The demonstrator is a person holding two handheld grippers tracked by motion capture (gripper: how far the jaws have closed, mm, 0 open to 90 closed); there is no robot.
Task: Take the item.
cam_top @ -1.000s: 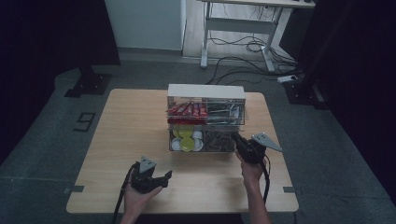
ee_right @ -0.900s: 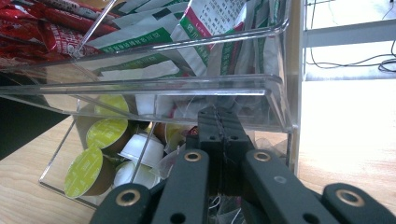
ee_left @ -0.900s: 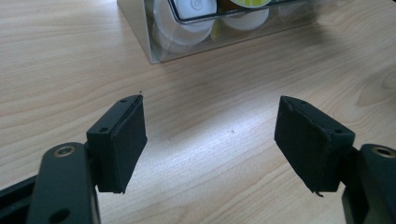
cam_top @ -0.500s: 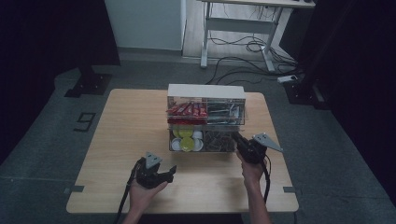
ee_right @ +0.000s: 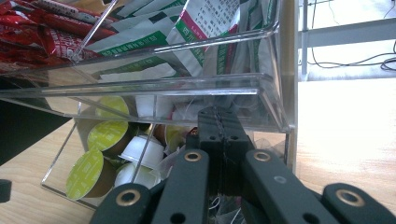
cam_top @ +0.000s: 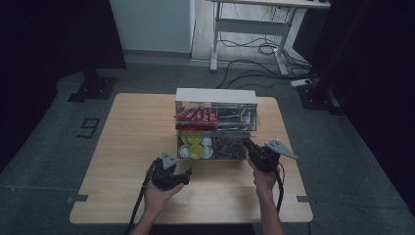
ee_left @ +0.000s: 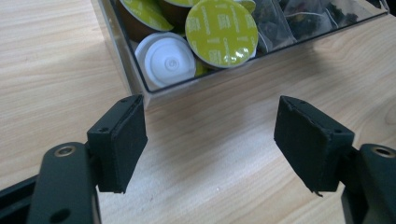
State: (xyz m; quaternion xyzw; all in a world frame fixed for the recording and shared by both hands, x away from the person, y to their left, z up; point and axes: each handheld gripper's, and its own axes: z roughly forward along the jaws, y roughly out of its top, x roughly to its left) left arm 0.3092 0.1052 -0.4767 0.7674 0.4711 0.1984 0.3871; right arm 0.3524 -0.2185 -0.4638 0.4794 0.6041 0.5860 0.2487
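The light wooden table [ee_left: 219, 154] shows a smooth, matt grain. The clear 2-tier plastic organiser [ee_right: 261, 88] is glossy and catches reflections along its edges. Its round coffee capsules with yellow-green foil lids [ee_left: 222, 31] have a dull sheen, and the white plastic capsule [ee_left: 169, 58] looks smooth. The red sachets [ee_right: 28, 32] are shiny and crinkled. The left gripper [ee_left: 210, 140] has matt black pads [ee_left: 122, 135], slightly rough.

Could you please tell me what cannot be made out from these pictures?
- Right gripper view: whether the shut right gripper pinches a tea bag; its own jaws hide it.
- High view: print on the red sachets, too small.
- Left gripper view: the clear organizer, cut off by the top edge.
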